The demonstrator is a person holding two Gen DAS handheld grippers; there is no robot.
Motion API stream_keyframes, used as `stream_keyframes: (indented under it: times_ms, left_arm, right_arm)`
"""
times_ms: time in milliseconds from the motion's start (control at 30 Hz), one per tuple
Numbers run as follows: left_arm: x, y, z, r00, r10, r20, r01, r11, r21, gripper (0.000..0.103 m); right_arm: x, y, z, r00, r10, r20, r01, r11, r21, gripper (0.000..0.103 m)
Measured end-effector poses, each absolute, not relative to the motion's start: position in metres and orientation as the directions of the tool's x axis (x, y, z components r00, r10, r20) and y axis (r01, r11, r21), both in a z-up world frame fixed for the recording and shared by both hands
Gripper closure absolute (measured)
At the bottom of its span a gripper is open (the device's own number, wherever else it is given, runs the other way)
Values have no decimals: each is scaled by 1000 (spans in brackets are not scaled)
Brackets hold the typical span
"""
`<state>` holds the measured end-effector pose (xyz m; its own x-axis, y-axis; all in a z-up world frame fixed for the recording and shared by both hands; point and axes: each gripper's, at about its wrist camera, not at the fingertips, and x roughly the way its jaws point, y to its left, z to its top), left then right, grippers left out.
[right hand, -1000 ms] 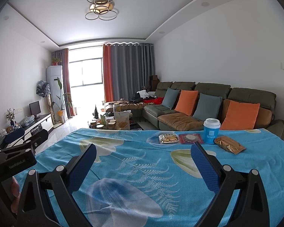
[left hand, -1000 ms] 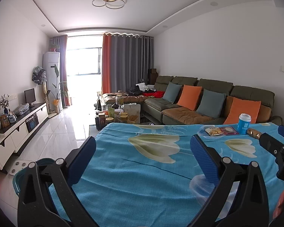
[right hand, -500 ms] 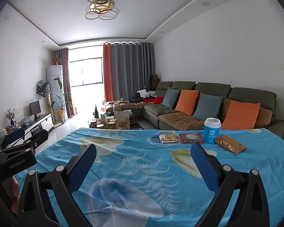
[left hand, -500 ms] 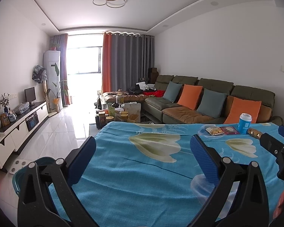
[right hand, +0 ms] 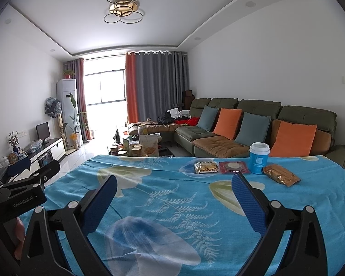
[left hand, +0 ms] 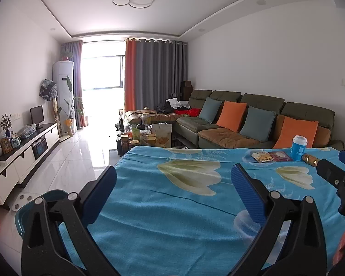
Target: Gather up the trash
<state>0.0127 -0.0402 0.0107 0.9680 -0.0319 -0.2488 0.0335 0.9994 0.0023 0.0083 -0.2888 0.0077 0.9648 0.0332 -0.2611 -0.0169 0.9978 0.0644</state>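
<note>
Far to the left of the left gripper (left hand: 172,181), low beside the table edge, sits a teal bin (left hand: 32,204), only partly seen behind the gripper's black frame. The left gripper hovers over the blue flowered tablecloth (left hand: 168,207) with its blue-padded fingers spread wide and nothing between them. Ahead and to its right, near the far edge of the table, lies the trash in a row. Taken from the right wrist view, left to right, it is a pale snack packet (right hand: 205,167), touching or just beside a red packet (right hand: 233,167), then an upright blue paper cup (right hand: 259,161) with a white lid, then a golden-brown wrapper (right hand: 280,174) lying just right of the cup. The right gripper (right hand: 172,187) is likewise wide open and empty, held above the cloth; the packets and cup lie ahead of it, beyond its right finger (right hand: 248,204). The person's hand shows only as a blurred sliver at the frame edge, so its grip cannot be made out. Behind the table stands a green sofa (right hand: 253,115) with orange and grey-blue cushions.
</note>
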Motion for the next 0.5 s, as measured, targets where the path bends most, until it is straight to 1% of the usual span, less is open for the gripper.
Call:
stream_keyframes:
  times_ms: [500]
  left_arm:
    - [11, -37, 7, 962, -42, -269, 44, 999, -1, 5]
  right_arm:
    - [11, -289, 5, 962, 34, -271, -16, 998, 67, 7]
